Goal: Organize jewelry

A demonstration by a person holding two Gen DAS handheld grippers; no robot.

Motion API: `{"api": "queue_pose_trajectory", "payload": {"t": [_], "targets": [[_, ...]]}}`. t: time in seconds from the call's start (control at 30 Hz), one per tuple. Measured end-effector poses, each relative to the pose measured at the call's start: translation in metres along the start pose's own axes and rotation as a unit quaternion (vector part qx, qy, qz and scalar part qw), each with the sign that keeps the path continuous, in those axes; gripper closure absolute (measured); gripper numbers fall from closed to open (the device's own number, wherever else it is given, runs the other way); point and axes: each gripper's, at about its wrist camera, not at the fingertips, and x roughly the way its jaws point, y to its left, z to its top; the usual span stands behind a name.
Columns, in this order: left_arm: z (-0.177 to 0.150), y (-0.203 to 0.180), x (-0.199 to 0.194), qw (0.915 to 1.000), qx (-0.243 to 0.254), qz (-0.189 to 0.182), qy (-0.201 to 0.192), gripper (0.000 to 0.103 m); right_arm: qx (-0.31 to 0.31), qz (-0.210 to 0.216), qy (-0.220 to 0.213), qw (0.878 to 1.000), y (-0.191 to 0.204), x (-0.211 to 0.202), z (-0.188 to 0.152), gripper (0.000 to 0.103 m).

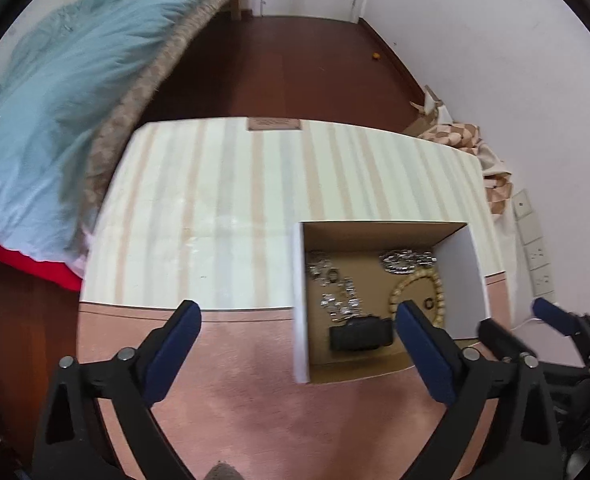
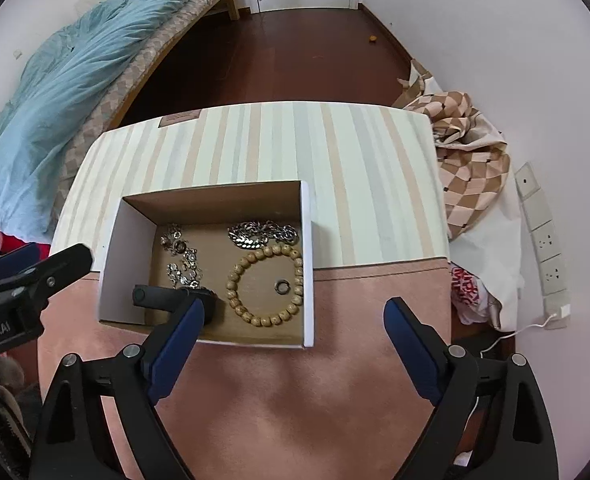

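An open cardboard box (image 2: 309, 264) (image 1: 300, 304) sits on the striped and pink table. Inside lie a wooden bead bracelet (image 2: 265, 286) (image 1: 419, 288), a silver chain (image 2: 261, 234) (image 1: 405, 260), a silver charm bracelet (image 2: 183, 256) (image 1: 337, 290), a small dark ring (image 2: 282, 287) (image 1: 429, 303) and a black watch (image 2: 167, 298) (image 1: 361, 334). My left gripper (image 1: 299, 330) is open and empty, to the left of the box and above the pink strip. My right gripper (image 2: 293, 322) is open and empty, hovering over the box's near edge.
A bed with a blue quilt (image 2: 67, 80) lies to the left. A checkered cloth (image 2: 471, 160) is heaped at the table's right edge by a wall with sockets (image 2: 543, 236). Dark wooden floor (image 2: 279, 56) lies beyond the table.
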Motion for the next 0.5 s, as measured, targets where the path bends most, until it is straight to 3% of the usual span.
{"api": "queue_pose_trajectory", "payload": {"t": [0.27,0.5], "targets": [[-0.027,0.006,-0.035,0.9988,-0.004,0.034,-0.036,0.003,0.004,-0.007,-0.017,1.0,0.002,-0.025,-0.018,0.008],[-0.053,-0.001,-0.087,0.9966,-0.009,0.045,-0.069,0.003,-0.001,-0.021,-0.06,0.998,0.005,-0.084,-0.045,0.008]]}}
